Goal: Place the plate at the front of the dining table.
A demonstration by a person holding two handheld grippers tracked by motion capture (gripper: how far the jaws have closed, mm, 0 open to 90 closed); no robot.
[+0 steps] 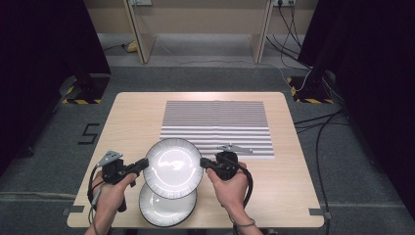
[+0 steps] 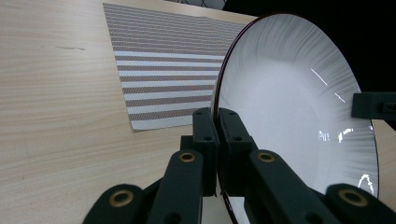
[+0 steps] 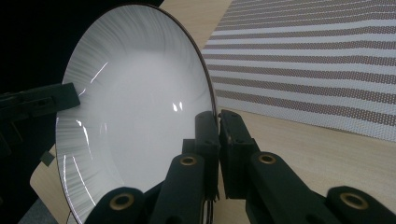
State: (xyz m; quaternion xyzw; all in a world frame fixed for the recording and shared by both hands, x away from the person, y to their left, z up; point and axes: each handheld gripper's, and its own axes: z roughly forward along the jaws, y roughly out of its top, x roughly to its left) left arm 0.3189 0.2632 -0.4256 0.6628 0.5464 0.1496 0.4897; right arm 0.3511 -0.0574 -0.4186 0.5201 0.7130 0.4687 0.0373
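Both tongs are clamped on one white plate (image 1: 173, 168), left tongs (image 1: 143, 164) and right tongs (image 1: 204, 162) pinching opposite rims. It's lifted over a second plate (image 1: 166, 208) at the lower middle of the frame.

A single black mark shaped like the digit 5 (image 1: 88, 133) sits on the grey floor (image 1: 44, 161) left of the table (image 1: 132, 117).

I count two round white glossy plates with dark rims, one raised (image 1: 173, 167), one flat beneath it (image 1: 166, 207), one grey-and-white striped rectangular placemat (image 1: 217, 126), one light wooden table (image 1: 132, 117), two black two-jaw grippers, left (image 1: 142, 165), right (image 1: 204, 162)
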